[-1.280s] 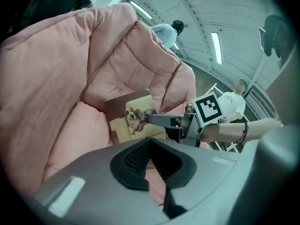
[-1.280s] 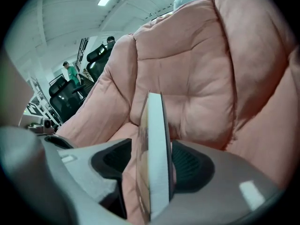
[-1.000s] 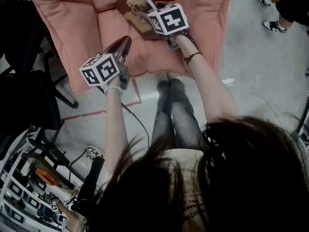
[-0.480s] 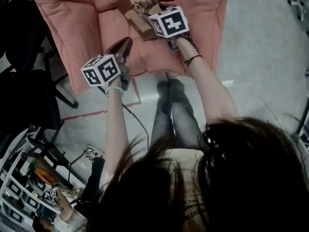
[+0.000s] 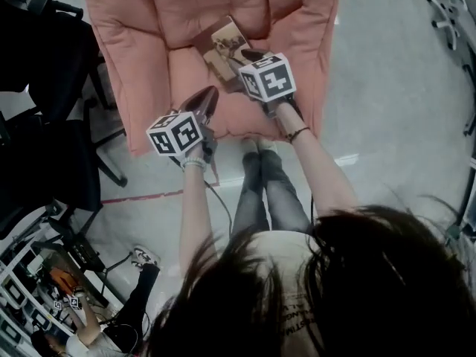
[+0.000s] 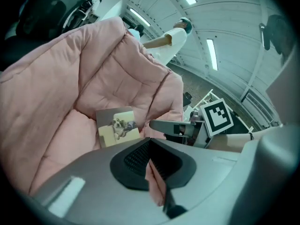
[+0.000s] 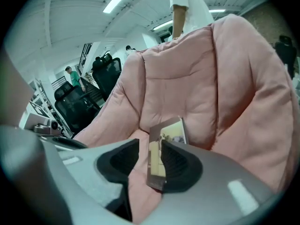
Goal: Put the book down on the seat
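The book (image 5: 227, 44), with a dog picture on its cover, lies on the seat of the pink cushioned chair (image 5: 134, 88) and leans against the back cushion. My right gripper (image 5: 249, 54) hovers just short of the book's near edge. Its jaws are closing and touch nothing. In the right gripper view the book (image 7: 171, 135) shows ahead, in line with the gap of the right gripper (image 7: 150, 146). My left gripper (image 5: 210, 94) is shut and empty over the seat's front edge. In the left gripper view the book (image 6: 117, 125) sits left of the right gripper (image 6: 154, 124).
A black office chair (image 5: 44, 125) stands close on the chair's left. A person in white (image 6: 164, 41) stands behind the backrest. Racks of equipment (image 5: 44, 274) and another person (image 5: 141, 288) are at the lower left. Red tape (image 5: 141, 195) marks the floor.
The right gripper has let go of the book and drawn back a little. The book has settled flat against the back cushion. The left gripper stays shut near the seat's front.
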`<state>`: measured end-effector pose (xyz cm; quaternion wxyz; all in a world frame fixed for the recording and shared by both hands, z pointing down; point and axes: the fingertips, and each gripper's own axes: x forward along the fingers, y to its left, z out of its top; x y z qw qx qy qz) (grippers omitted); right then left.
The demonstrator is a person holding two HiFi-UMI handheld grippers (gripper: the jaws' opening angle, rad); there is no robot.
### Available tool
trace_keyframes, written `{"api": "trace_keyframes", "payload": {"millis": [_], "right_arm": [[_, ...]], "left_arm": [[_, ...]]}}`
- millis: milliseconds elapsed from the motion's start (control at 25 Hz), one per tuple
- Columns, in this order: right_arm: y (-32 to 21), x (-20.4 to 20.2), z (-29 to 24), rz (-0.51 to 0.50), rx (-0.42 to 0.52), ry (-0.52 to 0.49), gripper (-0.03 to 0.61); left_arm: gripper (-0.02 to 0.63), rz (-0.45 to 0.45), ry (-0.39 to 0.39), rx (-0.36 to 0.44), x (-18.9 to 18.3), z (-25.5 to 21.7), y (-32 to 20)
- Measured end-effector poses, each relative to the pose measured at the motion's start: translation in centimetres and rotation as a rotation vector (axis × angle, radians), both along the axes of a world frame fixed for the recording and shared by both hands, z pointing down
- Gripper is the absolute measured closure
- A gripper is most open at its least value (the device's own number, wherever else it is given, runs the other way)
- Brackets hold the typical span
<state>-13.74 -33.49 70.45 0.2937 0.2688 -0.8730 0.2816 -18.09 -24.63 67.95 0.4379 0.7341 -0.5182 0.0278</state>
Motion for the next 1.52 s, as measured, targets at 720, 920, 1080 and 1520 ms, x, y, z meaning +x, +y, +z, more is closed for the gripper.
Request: {"api": "trace_keyframes", "payload": {"millis": [720, 920, 1080, 1520], "right_arm": [[5.6, 1.0, -17.2, -0.001, 0.104, -0.232, 0.485], [8.1, 1.7, -21.0, -0.011, 0.119, -0.295, 0.502], [9.4, 2.2, -24.2, -0.030, 0.157, -0.345, 0.514], [11.6, 3.1, -30.7, -0.049, 0.249, -0.445, 0.557]], "left_arm": [[0.615, -0.063, -0.006, 0.211, 2.7, -15.9, 3.0], [0.615, -0.060, -0.015, 0.273, 3.4, -19.9, 4.6], [0.615, -0.056, -0.031, 0.321, 4.3, -22.7, 5.4], [0.615, -0.027, -0.085, 0.440, 5.1, -28.7, 7.2]]}}
